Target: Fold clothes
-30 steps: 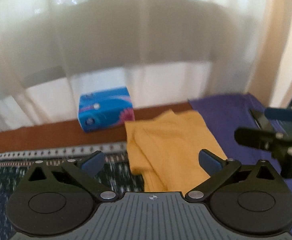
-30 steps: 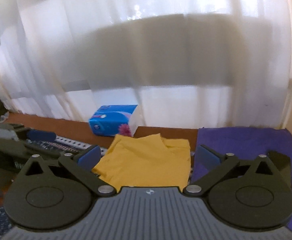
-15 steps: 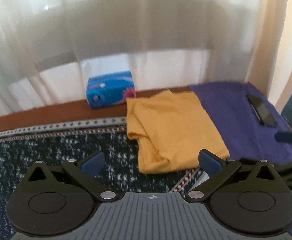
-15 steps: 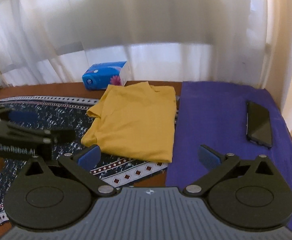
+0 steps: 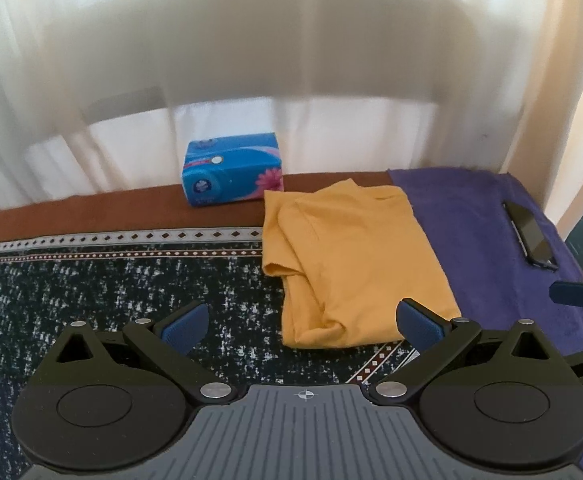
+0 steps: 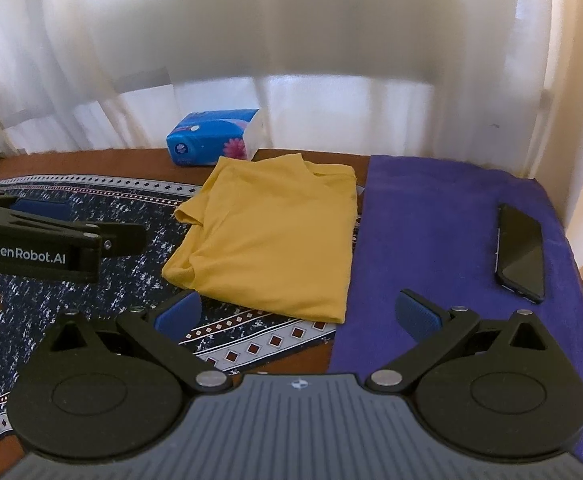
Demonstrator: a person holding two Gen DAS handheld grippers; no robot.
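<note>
**Q:** How do you identify your grippers?

**A:** Your left gripper (image 5: 302,324) and right gripper (image 6: 297,314) share black linkage arms, blue ribbed pads (image 6: 417,316), silver pivot screws and a grey ribbed housing. White "GenRobot.AI" lettering marks the left unit's side.

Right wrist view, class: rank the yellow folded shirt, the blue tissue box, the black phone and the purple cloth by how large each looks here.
1. Purple cloth, the widest spread.
2. Yellow folded shirt.
3. and 4. Black phone and blue tissue box: they look alike, and the box lies farther from the camera, so no firm ranking.
</note>
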